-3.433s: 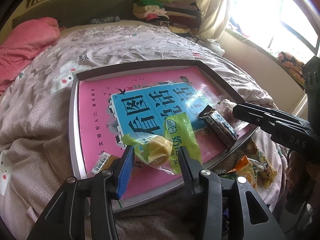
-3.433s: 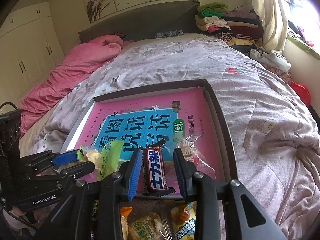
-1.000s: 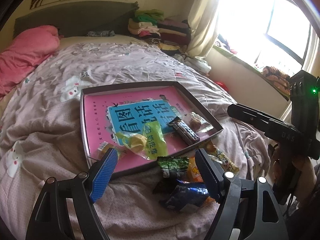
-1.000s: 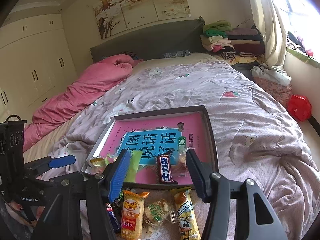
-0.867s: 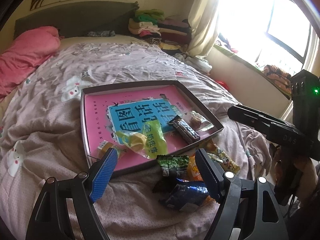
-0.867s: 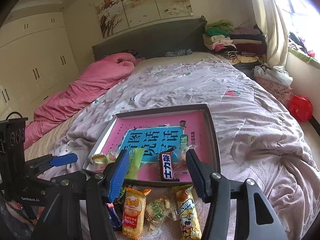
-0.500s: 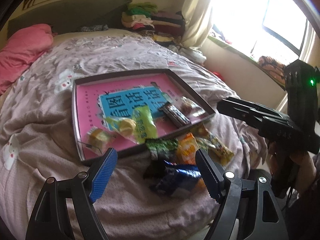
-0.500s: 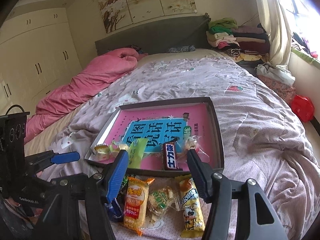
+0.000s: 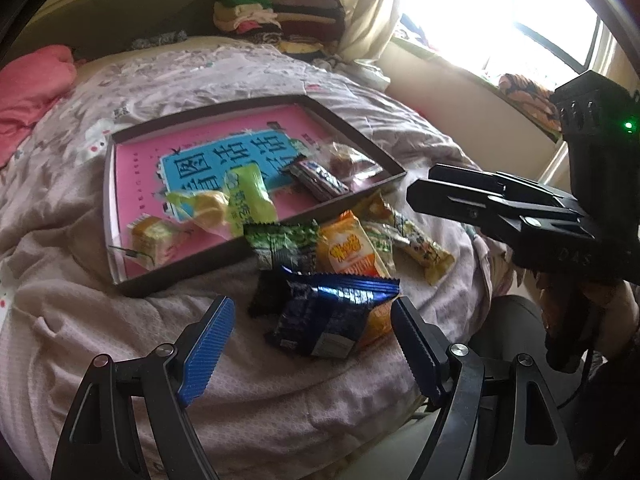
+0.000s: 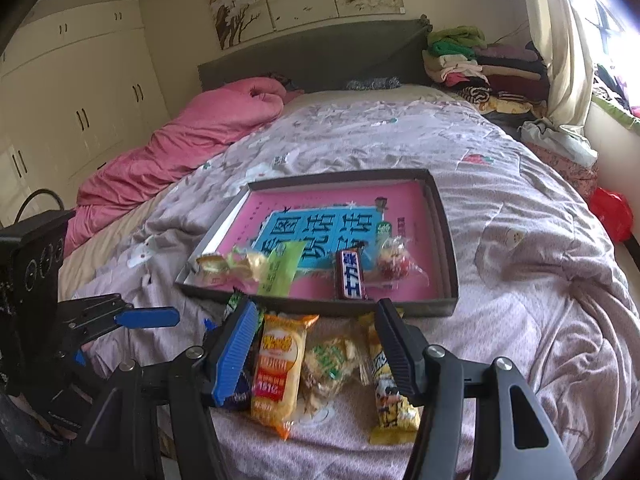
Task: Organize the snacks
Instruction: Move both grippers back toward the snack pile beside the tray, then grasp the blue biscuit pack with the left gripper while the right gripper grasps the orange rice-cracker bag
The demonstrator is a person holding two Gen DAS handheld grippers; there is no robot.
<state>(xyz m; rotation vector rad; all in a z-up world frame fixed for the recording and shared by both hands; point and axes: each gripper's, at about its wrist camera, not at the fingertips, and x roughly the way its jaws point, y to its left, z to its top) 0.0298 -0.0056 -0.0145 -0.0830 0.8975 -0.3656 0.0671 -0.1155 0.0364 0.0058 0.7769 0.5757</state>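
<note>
Snacks are split between two places: several already lie in the tray [image 10: 444, 236] at frame centre on the bed [image 10: 520, 208], and a loose heap rests on the quilt against the tray's near rim. Inside the tray are a chocolate bar [image 10: 351, 275], a green packet [image 10: 282, 267], a clear-wrapped red sweet [image 10: 394, 262] and a small yellow cake [image 9: 154, 238]. In the heap, the orange packet [image 10: 278, 368] and the yellow bar [image 10: 387, 388] lie with their long axes pointing up the frame toward the tray, a pale biscuit packet [image 10: 330, 362] between them. The right hand-held gripper [image 10: 316, 354] stands with fingers wide apart and empty, straddling these three in its own view. The left hand-held gripper [image 9: 310, 354] is likewise spread and empty; the dark blue packet [image 9: 332, 316] lies directly ahead of it, just beyond its fingertips, long axis roughly across the frame, with a green-black packet [image 9: 280, 244] further up. Judgement: each gripper is nearest its own target, the left to the blue packet. Compared with the frames some three seconds back, both grippers have let go of the green packet and chocolate bar, pulled back from the tray and opened wider; the heap now fills the lower centre of each view.
</note>
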